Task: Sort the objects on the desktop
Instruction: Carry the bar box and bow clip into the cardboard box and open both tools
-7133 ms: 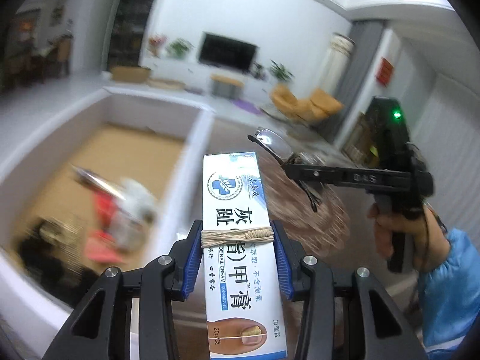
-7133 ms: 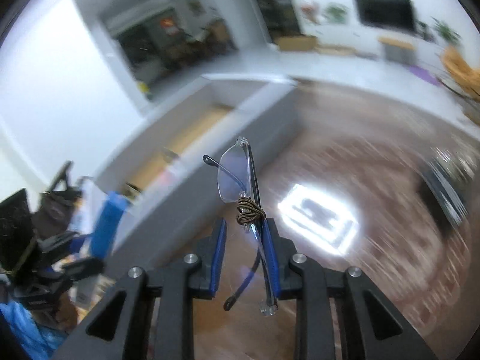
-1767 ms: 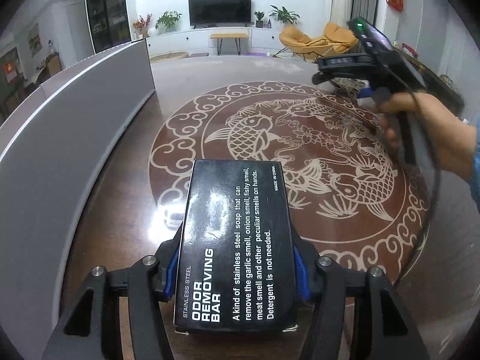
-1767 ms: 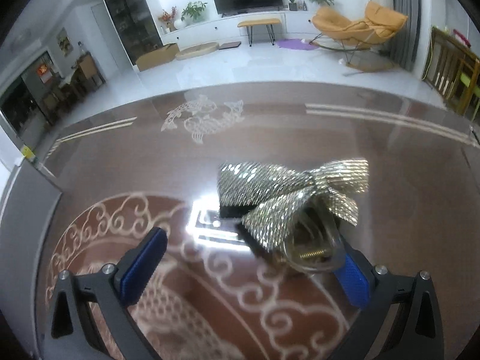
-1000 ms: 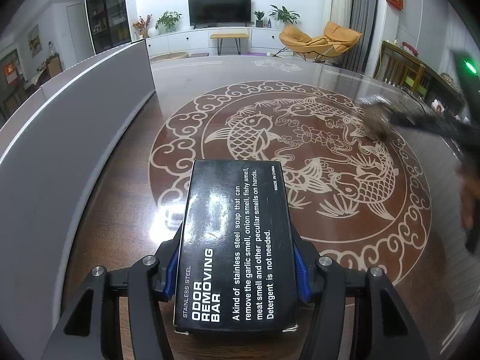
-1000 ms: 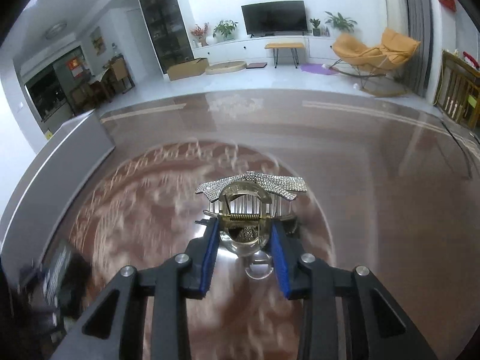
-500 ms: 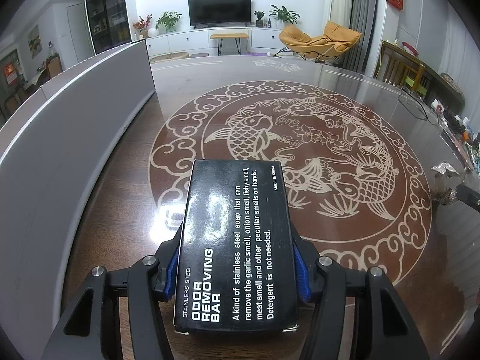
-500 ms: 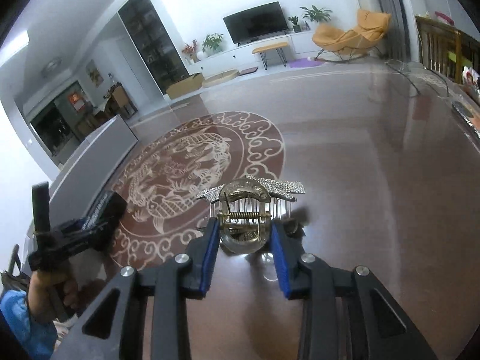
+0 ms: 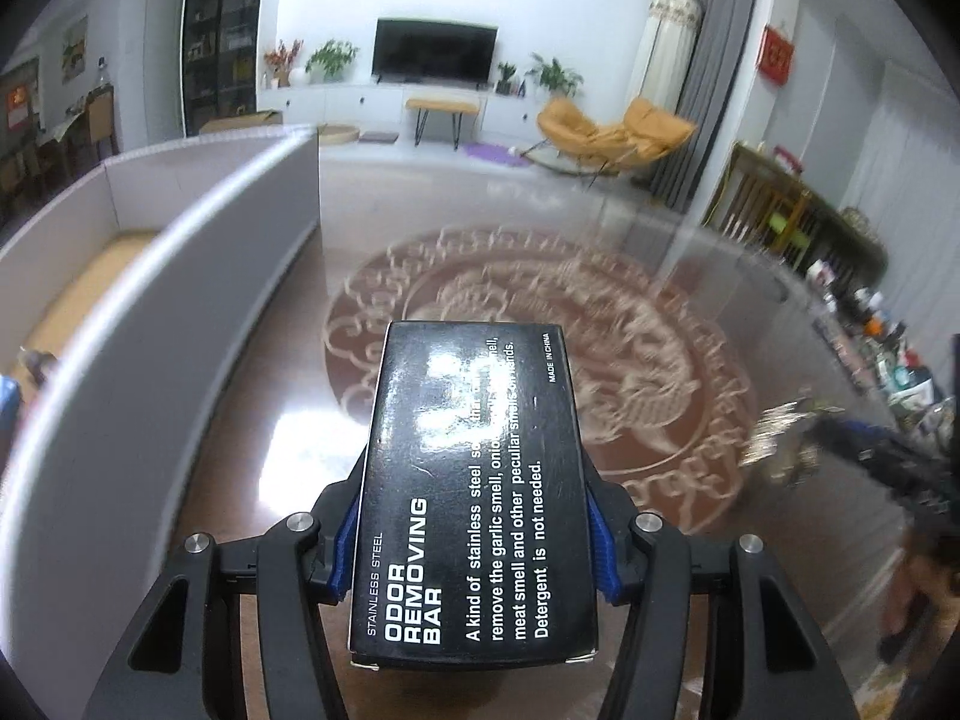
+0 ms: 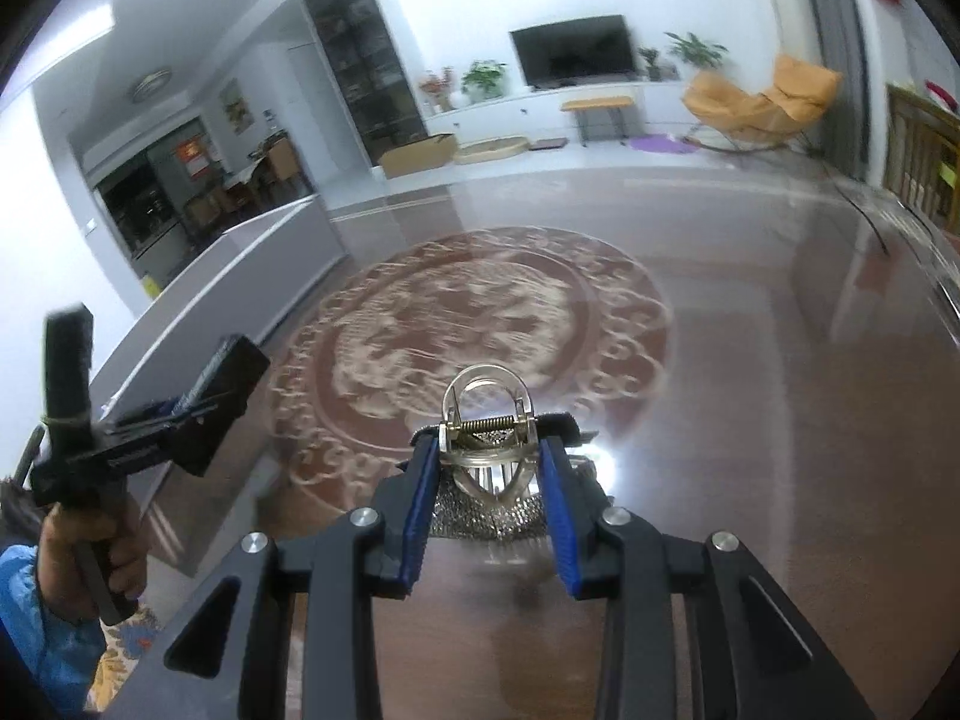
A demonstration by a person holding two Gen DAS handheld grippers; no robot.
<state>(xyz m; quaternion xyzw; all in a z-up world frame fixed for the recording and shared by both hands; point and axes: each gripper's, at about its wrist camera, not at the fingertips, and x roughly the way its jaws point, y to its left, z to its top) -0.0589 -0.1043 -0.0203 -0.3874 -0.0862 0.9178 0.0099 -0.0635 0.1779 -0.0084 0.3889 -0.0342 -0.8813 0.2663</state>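
Black box (image 9: 474,480) clenched in left claw (image 9: 474,534), hair clip (image 10: 486,450) in right claw (image 10: 487,480): both to be carried level over the grey bin wall (image 9: 180,276) before release.

White walls ahead of me, black TV (image 9: 434,58) at twelve o'clock, orange lounge chair (image 9: 612,132) at one, grey curtain (image 9: 714,78) beyond it, dark shelving (image 9: 225,30) at eleven, glossy pale floor (image 10: 540,171).
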